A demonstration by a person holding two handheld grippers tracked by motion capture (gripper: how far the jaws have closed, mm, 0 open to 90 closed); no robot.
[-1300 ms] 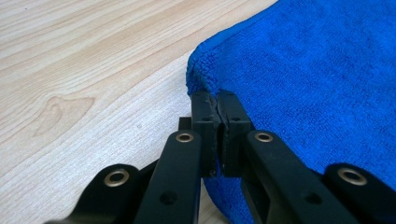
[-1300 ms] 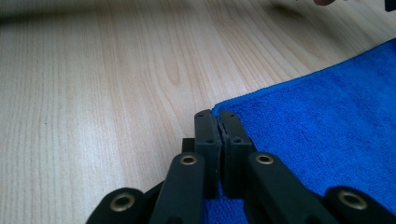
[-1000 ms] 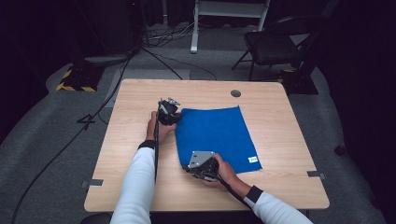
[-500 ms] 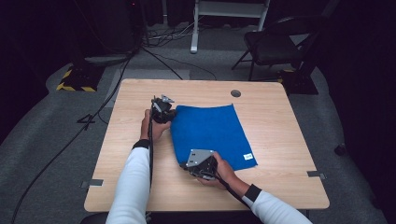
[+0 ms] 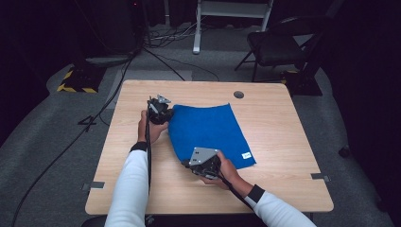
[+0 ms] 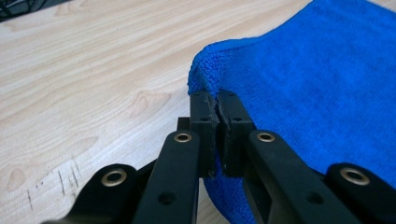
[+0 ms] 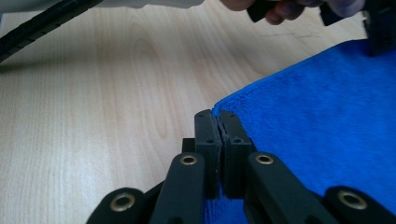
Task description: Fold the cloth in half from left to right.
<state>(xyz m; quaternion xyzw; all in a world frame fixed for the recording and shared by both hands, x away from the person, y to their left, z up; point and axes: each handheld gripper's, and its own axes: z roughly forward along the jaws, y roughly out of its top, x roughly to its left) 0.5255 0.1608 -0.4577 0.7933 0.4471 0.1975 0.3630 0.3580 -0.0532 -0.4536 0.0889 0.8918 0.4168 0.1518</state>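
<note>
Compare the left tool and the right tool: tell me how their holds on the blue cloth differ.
The left tool pinches the far left corner of the blue cloth; the right tool pinches the near left corner. At the left tool the cloth edge is lifted and curls into a fold above the table; at the right tool it lies nearly flat. Both are shut on the cloth's left edge.

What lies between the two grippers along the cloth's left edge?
Only the blue cloth itself: its edge runs from the left gripper to the right gripper, in the high view.
</note>
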